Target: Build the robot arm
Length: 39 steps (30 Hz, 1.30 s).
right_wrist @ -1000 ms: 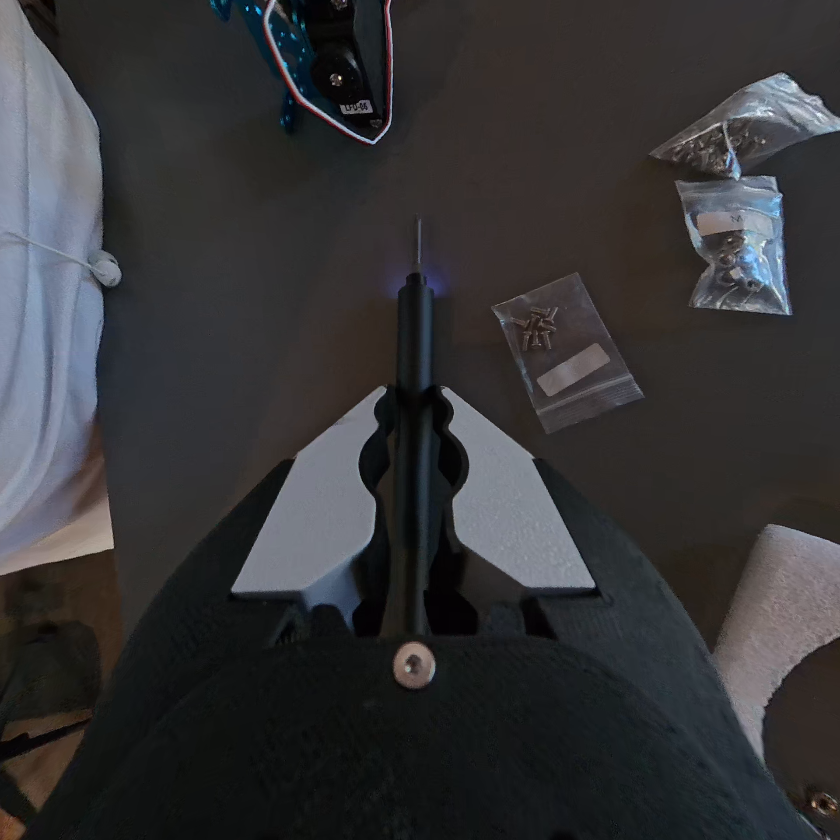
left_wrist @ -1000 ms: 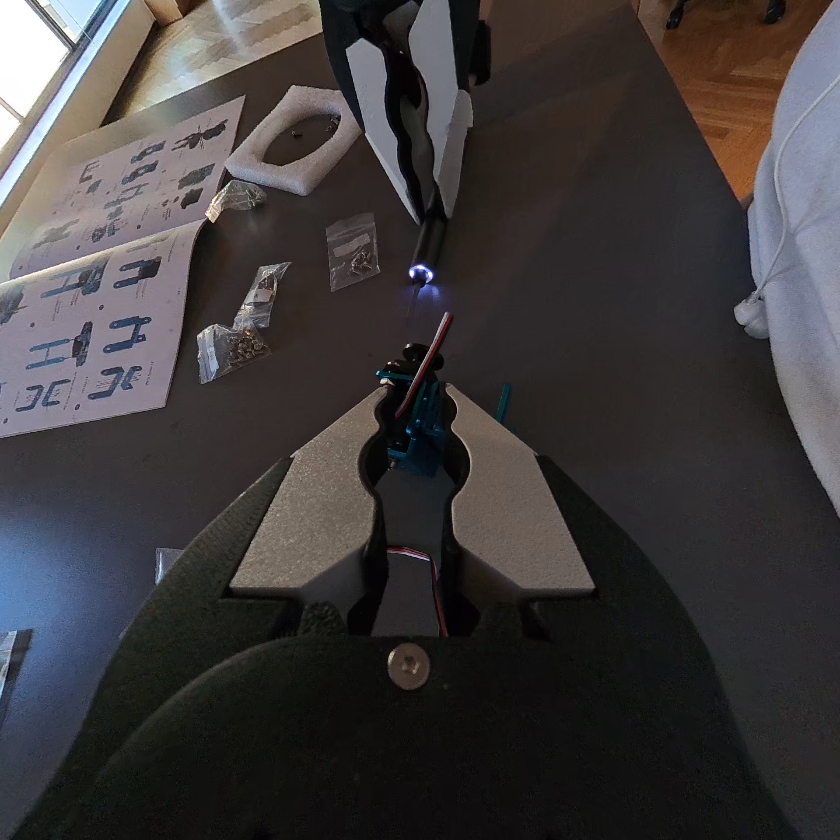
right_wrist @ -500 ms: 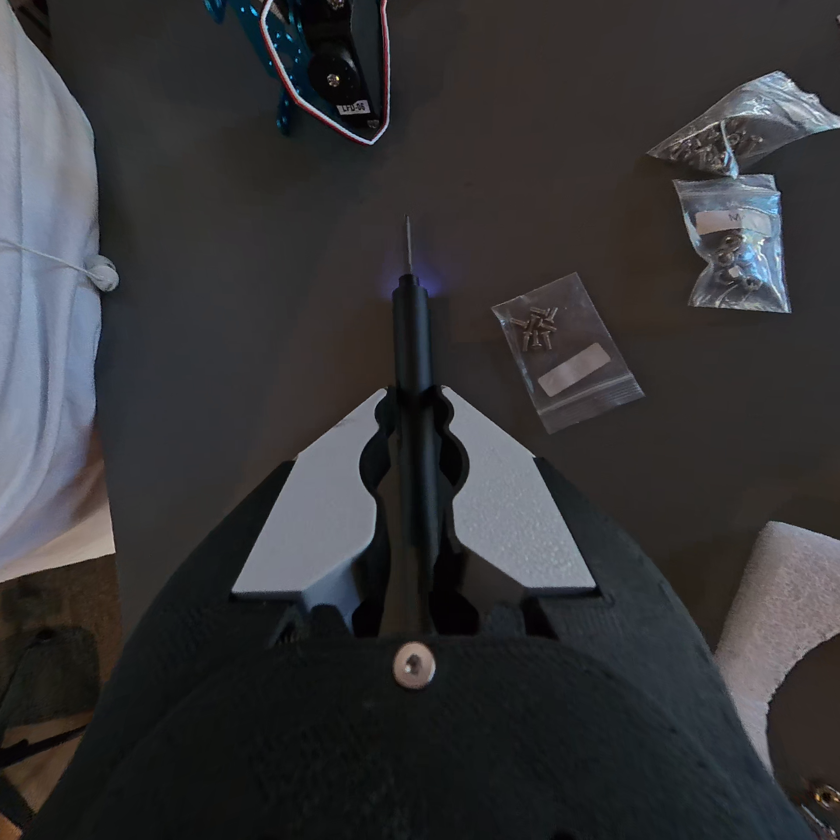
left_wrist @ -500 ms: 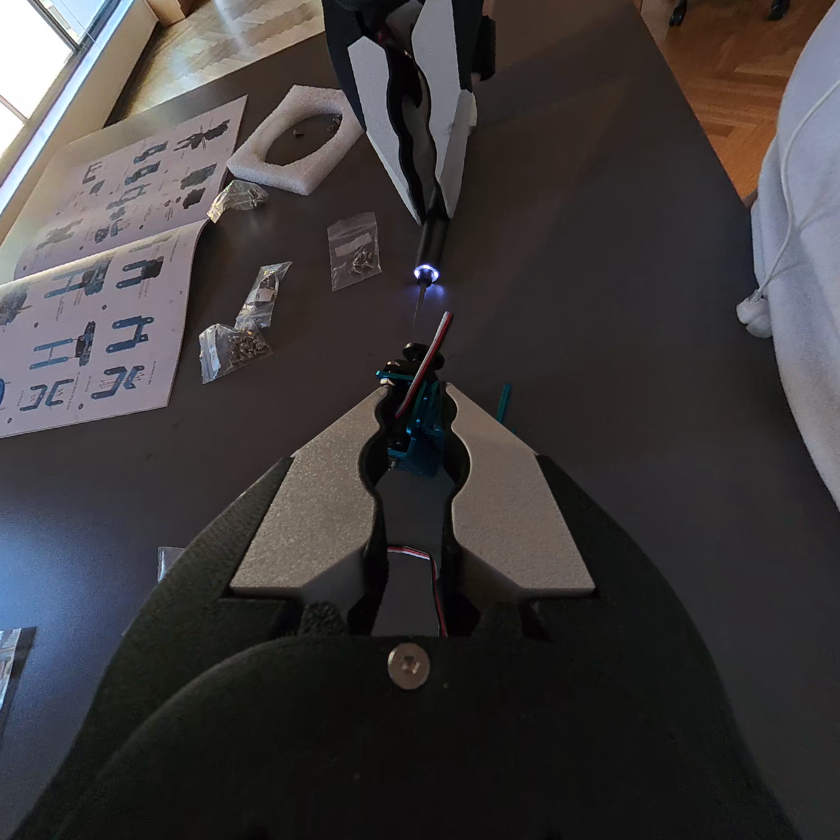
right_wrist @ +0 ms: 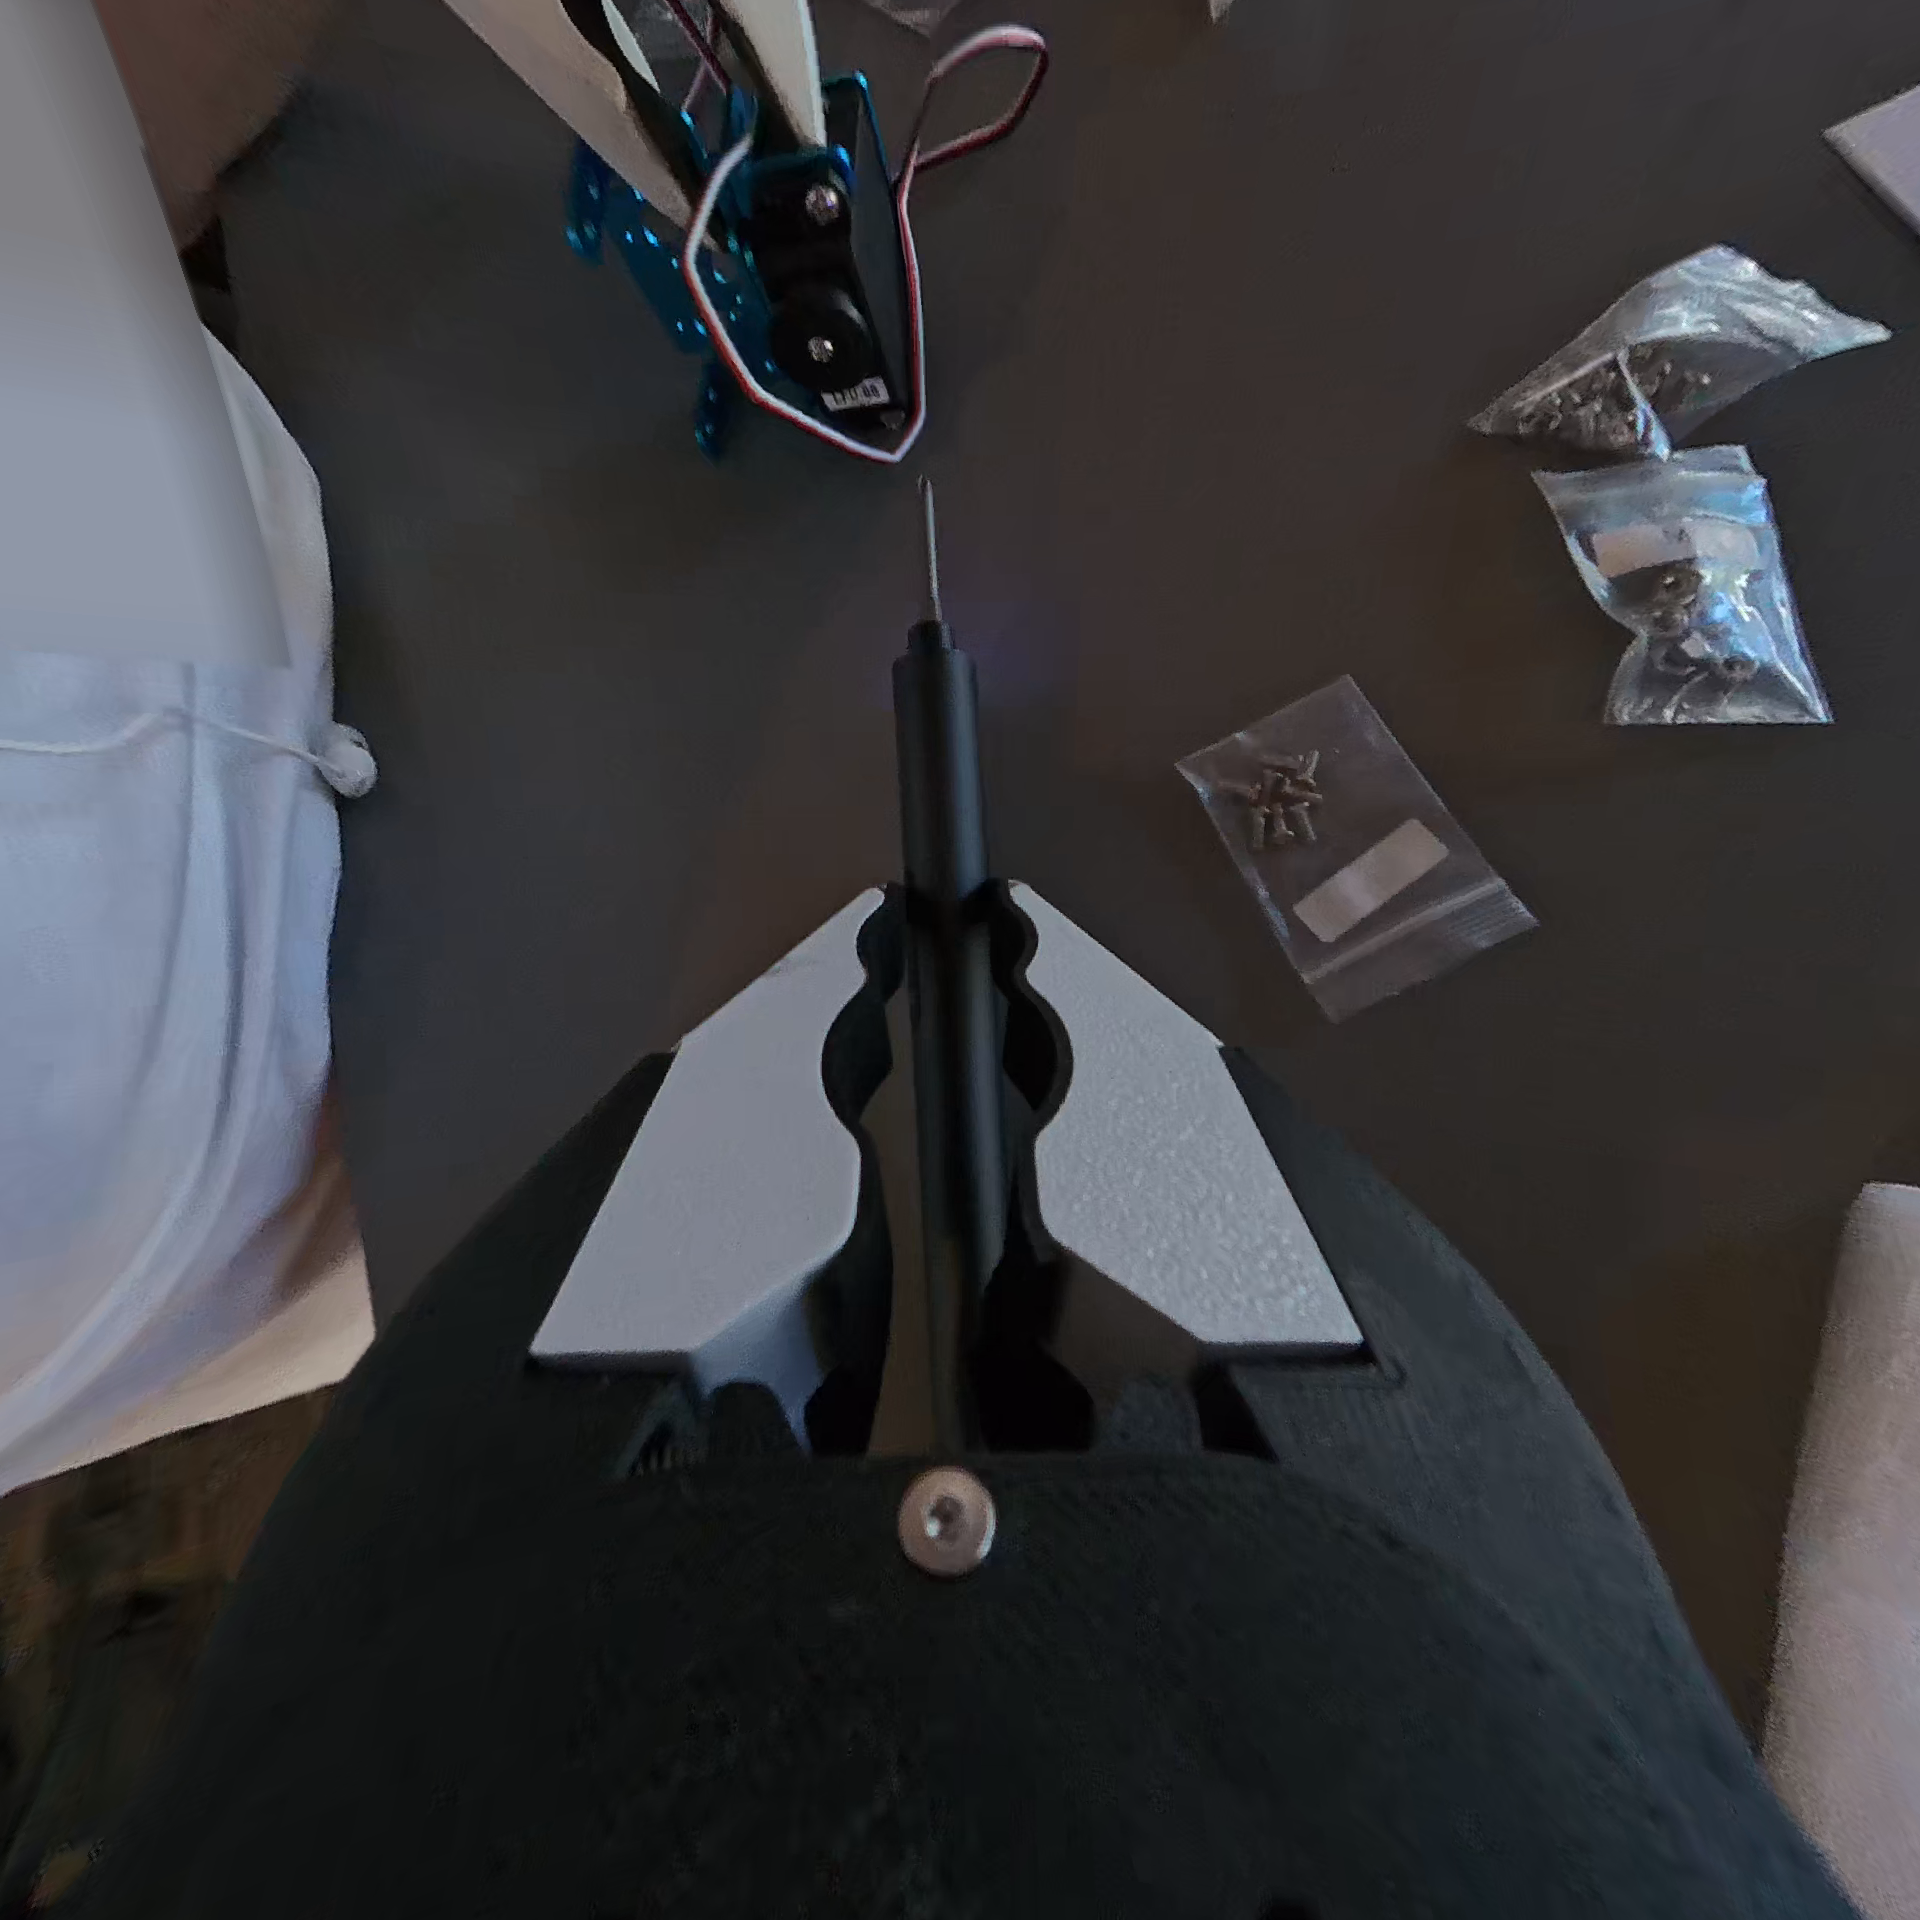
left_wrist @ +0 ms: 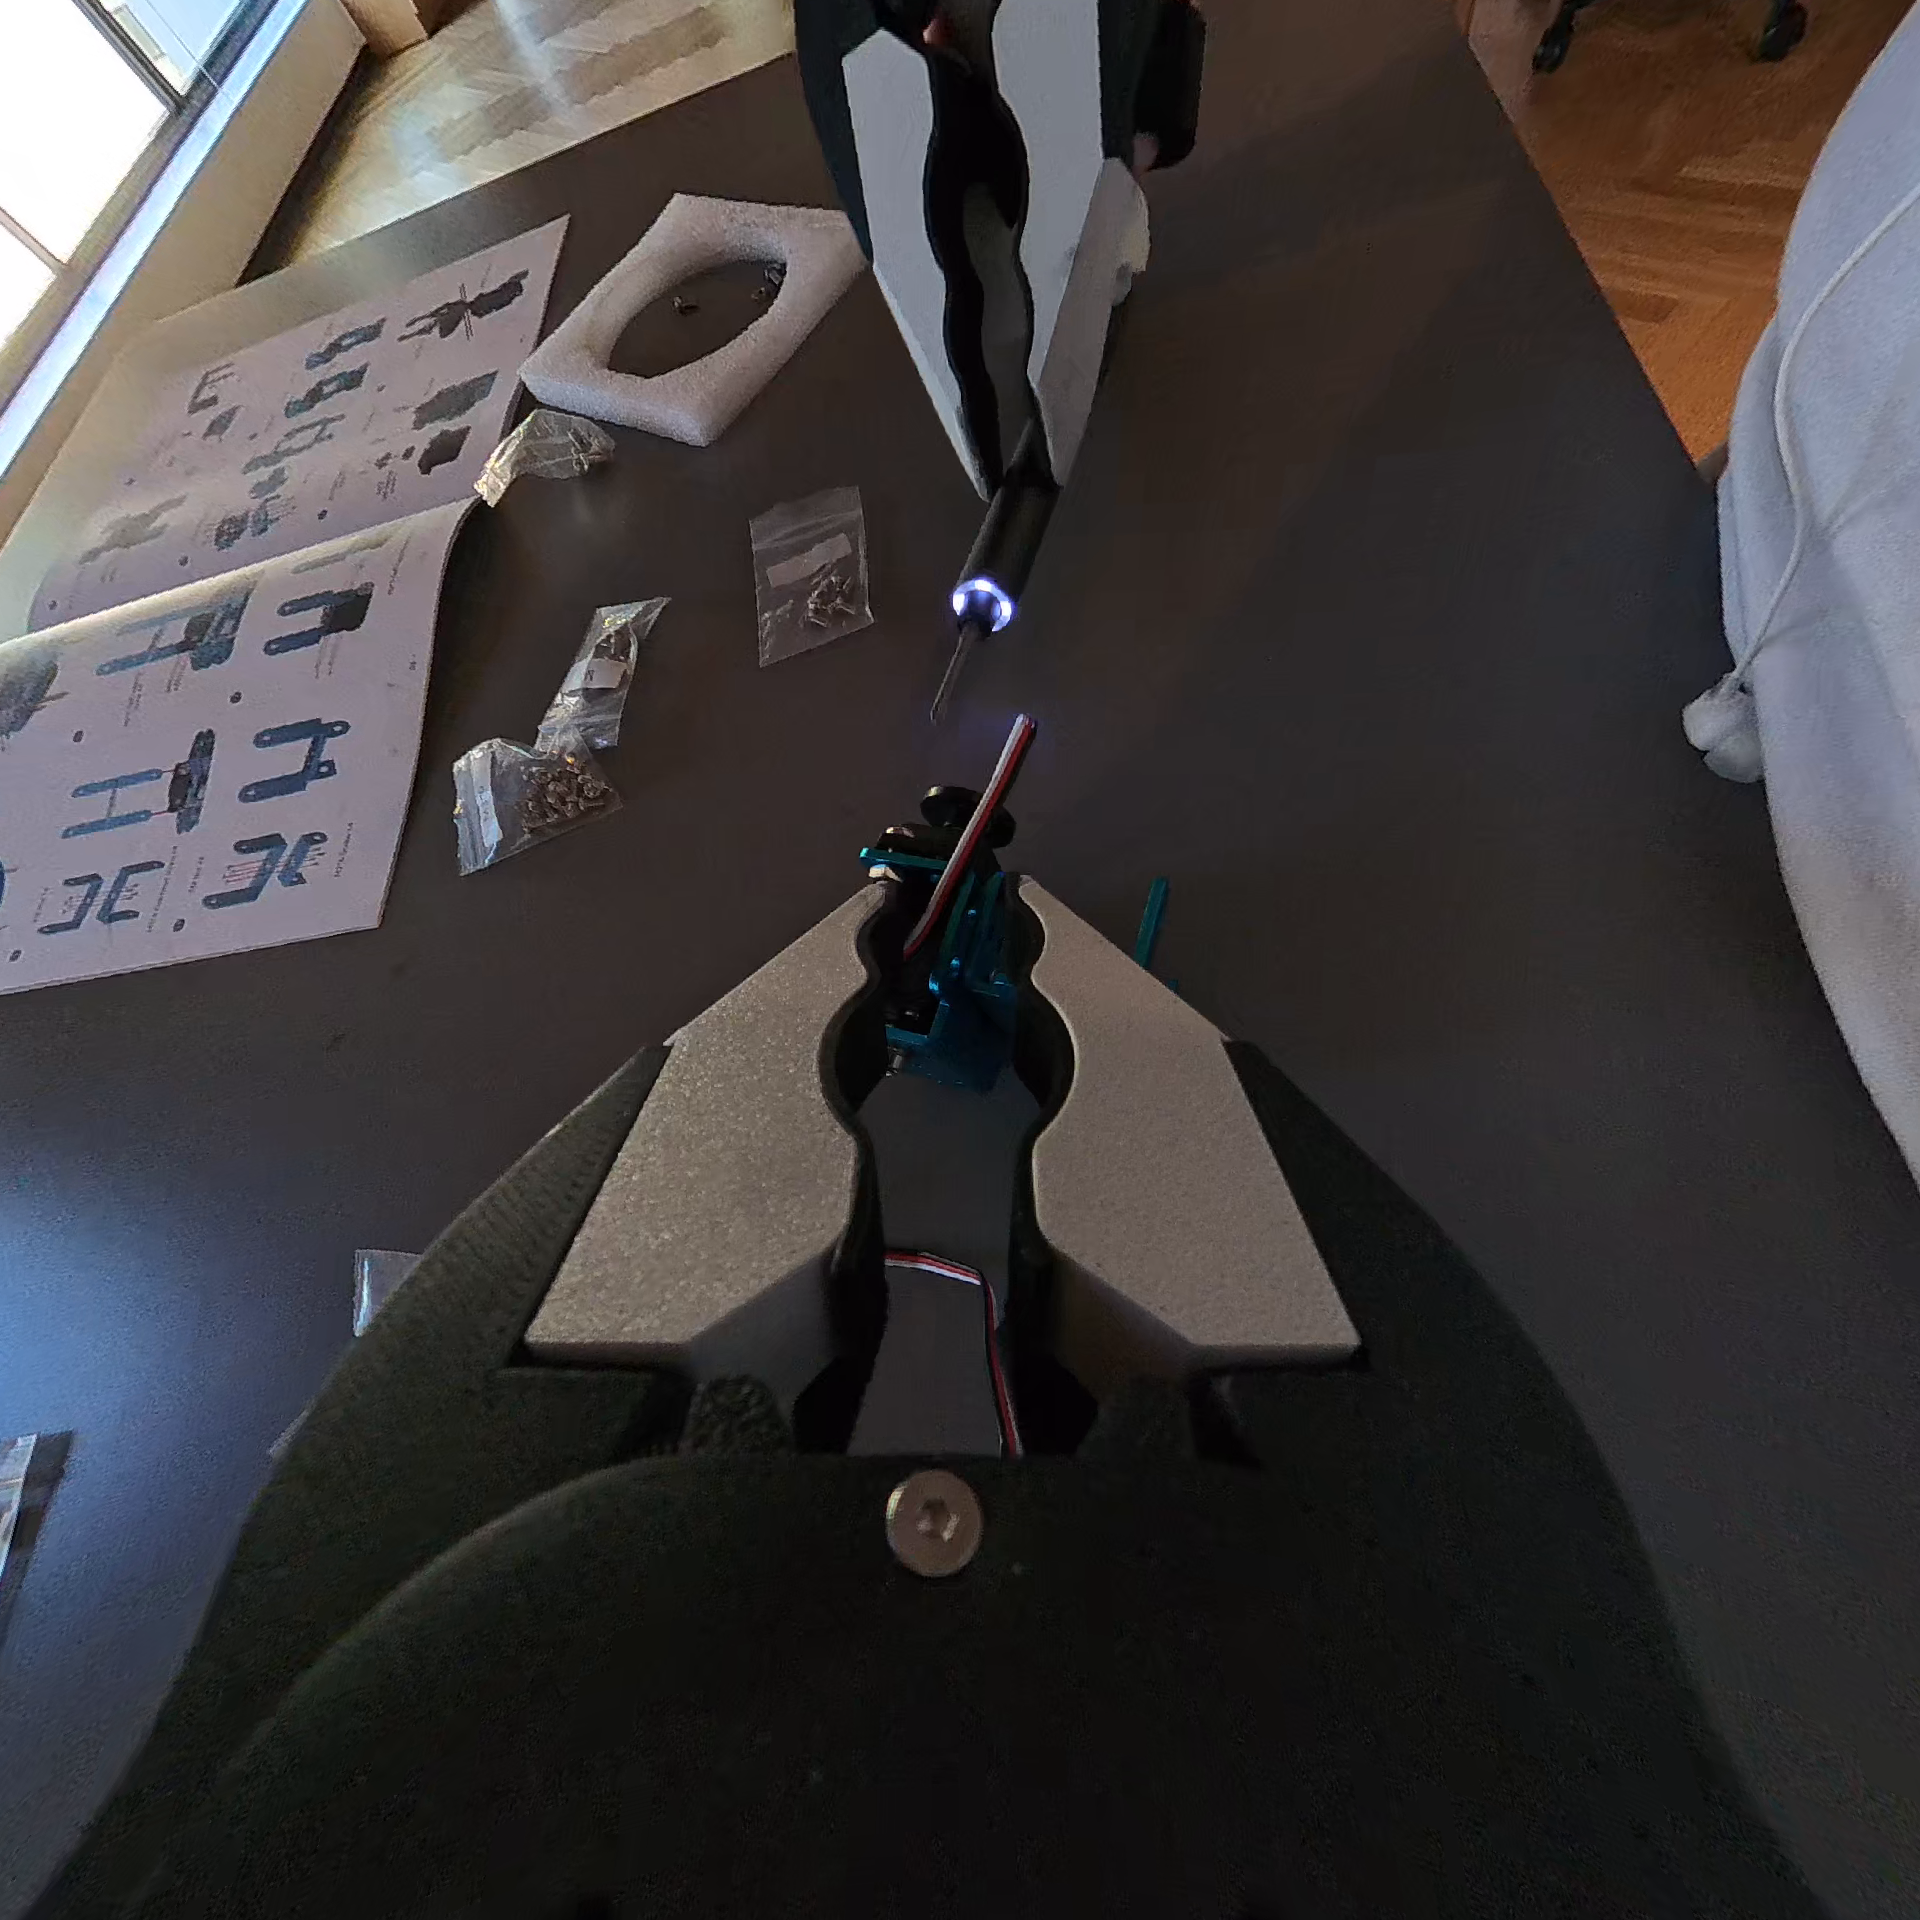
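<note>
The left claw (left_wrist: 945, 914) is clenching a blue metal bracket (left_wrist: 961, 1003) with a black servo (right_wrist: 821, 312) mounted in it, a red, white and dark wire (left_wrist: 977, 821) looping out past the fingertips. The right claw (right_wrist: 943, 896) is gripping a slim black electric screwdriver (right_wrist: 940, 831) along its barrel, a ring of light glowing around its nose in the left wrist view, and its thin bit (right_wrist: 932, 545) is pointing at the servo, the tip sitting just short of the wire loop. Both are hanging over a dark surface (left_wrist: 1351, 727). Lying to one side are a flat clear bag of small screws (right_wrist: 1351, 842), two crumpled bags of hardware (right_wrist: 1683, 582), an open instruction booklet (left_wrist: 208, 675) and a white foam frame (left_wrist: 686, 322). A white cloth (right_wrist: 135, 935) with a drawstring is showing along the surface's edge.
</note>
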Available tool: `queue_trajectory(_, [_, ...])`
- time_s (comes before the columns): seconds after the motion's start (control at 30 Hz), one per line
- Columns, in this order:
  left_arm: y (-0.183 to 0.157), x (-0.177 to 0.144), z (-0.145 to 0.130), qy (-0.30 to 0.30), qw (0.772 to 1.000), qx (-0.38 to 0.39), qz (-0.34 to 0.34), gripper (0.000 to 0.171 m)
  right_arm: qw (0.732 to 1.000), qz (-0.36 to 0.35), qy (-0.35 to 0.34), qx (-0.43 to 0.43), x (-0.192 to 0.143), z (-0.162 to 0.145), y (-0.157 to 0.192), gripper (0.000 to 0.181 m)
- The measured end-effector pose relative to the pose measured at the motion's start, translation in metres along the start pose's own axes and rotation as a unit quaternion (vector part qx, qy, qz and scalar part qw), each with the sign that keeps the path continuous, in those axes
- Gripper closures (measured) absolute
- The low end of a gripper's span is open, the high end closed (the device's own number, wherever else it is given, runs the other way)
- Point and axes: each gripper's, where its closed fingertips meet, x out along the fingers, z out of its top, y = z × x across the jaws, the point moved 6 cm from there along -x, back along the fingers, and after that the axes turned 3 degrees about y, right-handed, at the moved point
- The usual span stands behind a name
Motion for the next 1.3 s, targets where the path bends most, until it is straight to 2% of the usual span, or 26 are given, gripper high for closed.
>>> queue_trajectory(0.3, [0.0, 0.0, 0.0, 0.0, 1.0, 0.001, -0.001, 0.153, 0.999, -0.014, -0.027, -0.007, 0.001, 0.022, 0.018, 0.166])
queue_trajectory(0.7, [0.001, 0.002, 0.001, -0.003, 1.0, -0.003, -0.002, 0.153, 0.996, -0.079, 0.028, -0.038, 0.014, 0.034, 0.023, 0.166])
queue_trajectory(0.97, [0.001, 0.002, 0.001, -0.002, 1.0, -0.003, -0.002, 0.153, 0.977, -0.157, 0.068, -0.127, 0.021, 0.037, 0.029, 0.165])
queue_trajectory(1.13, [0.001, 0.002, 0.001, -0.001, 1.0, -0.002, -0.001, 0.153, 0.99, -0.12, 0.014, -0.079, 0.018, 0.031, 0.019, 0.165])
queue_trajectory(1.3, [0.0, 0.002, 0.001, 0.0, 1.0, -0.002, 0.002, 0.153, 0.986, -0.143, 0.066, -0.056, 0.01, 0.005, -0.003, 0.165])
